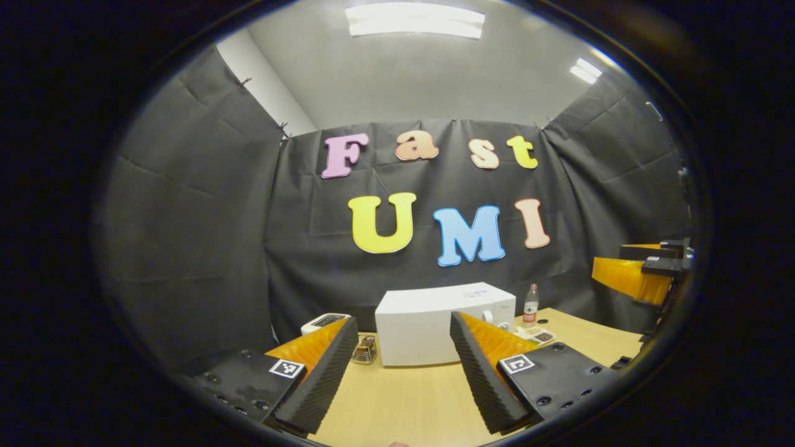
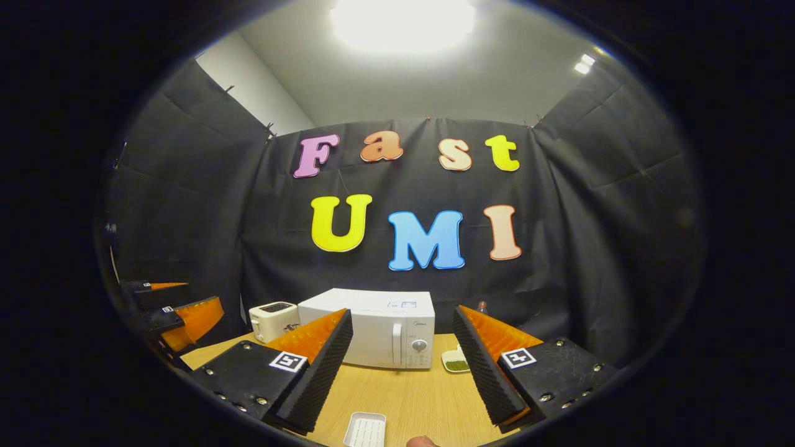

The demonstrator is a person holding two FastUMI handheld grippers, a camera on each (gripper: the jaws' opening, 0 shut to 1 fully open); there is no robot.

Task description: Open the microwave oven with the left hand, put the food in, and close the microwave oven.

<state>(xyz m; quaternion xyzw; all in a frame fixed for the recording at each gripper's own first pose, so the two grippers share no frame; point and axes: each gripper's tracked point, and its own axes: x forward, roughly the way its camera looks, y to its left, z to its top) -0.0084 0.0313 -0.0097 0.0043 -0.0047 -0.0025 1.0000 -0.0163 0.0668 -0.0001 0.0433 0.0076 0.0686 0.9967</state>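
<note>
Sitting shut at lower centre on the counter [image 2: 404, 397], the microwave [image 2: 372, 329] is fitting either a start or a finish, while left tool [image 1: 404, 366] and right tool [image 2: 404, 366] are gaping wide, holding nothing.

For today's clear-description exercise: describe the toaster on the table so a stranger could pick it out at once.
Start at the white microwave oven standing at the back of the wooden table, its door closed. Look just to its left, near the black cloth wall: the toaster stands there. It is far smaller than the microwave, cream-white, with a dark slot panel on top.
</note>
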